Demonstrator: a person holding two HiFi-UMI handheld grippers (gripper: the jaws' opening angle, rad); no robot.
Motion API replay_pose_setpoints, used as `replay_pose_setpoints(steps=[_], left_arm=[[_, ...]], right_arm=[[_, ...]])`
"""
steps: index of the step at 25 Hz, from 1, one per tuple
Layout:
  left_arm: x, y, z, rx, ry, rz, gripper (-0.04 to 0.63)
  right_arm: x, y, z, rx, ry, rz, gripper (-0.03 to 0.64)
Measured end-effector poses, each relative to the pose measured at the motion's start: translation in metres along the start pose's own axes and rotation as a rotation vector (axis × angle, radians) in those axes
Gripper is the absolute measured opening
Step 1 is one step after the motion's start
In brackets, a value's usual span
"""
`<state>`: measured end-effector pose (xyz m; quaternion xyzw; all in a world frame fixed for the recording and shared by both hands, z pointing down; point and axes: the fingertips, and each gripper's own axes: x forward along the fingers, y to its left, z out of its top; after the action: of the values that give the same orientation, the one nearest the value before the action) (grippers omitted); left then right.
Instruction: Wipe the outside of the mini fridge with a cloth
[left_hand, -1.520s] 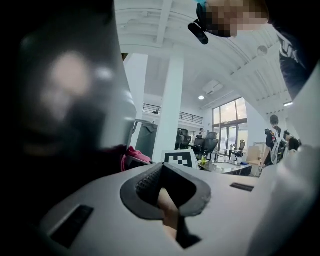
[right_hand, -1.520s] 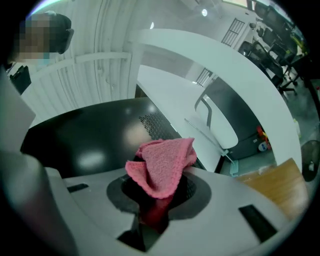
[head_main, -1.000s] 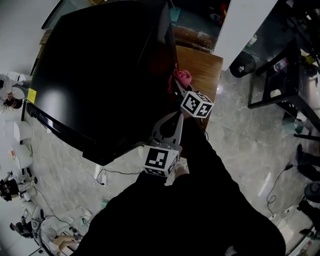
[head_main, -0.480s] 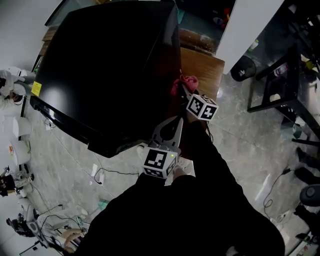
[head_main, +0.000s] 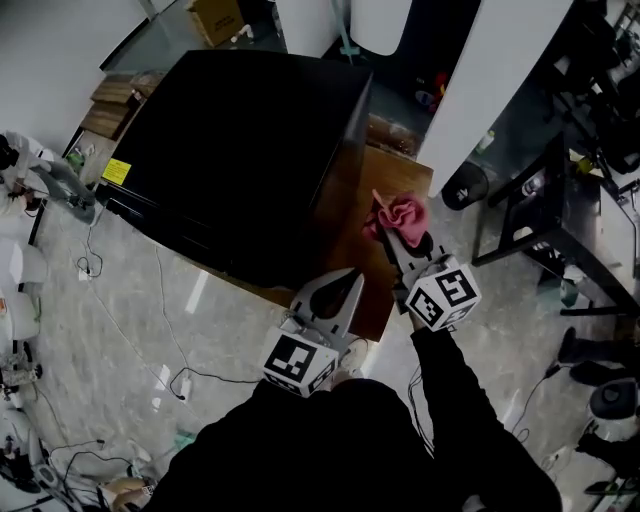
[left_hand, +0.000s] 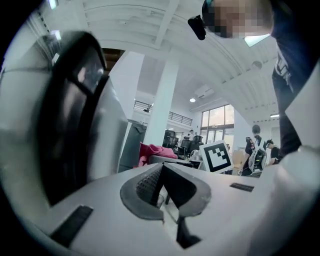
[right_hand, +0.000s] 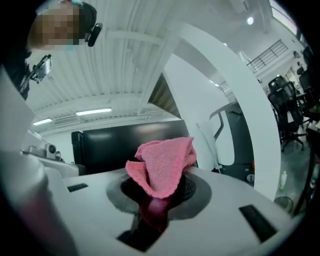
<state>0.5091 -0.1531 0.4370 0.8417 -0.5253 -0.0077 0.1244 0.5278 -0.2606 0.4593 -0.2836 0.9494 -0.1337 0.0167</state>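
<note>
- Mini fridge (head_main: 240, 150) — black and glossy, standing on a wooden counter (head_main: 398, 168). The head view looks down on its top and on a yellow label (head_main: 116, 171) near its left edge.
- The pink cloth (head_main: 400, 216) is bunched in the right gripper (head_main: 400, 248). It hangs over bare wood just beside the fridge's right side, and from above it looks apart from the fridge.
- The right gripper view adds what the head view cannot show. The jaws are clamped on the cloth's lower fold, the loose part stands up above them, and the fridge's dark face fills the space behind.
- The left gripper (head_main: 348, 278) is by the counter's front edge, near the fridge's lower corner and beside the right gripper.
- Only the left gripper view settles its state: the jaws are pressed together with nothing between them.
- That view also sees the cloth side-on, next to the right gripper's marker cube (left_hand: 216, 156) — the fridge is just a dark mass at its left.
</note>
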Motion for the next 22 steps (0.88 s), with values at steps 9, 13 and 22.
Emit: replay_pose_setpoints(steps=[9,13,22], left_arm=[[-0.137,0.007,0.062,0.048,-0.065,-0.051,0.006],[-0.216,0.05,0.08,0.059,-0.081,0.022,0.006],[-0.377,0.127,0.092,0.13,-0.162,0.17,0.006]], right_arm=[[-0.038,0.175,0.069,-0.203,-0.025,0.137,0.097],[-0.016,0.272,0.069,-0.208,0.001,0.255,0.095],[0.035,0.451,0.015,-0.21,0.085,0.489,0.094]])
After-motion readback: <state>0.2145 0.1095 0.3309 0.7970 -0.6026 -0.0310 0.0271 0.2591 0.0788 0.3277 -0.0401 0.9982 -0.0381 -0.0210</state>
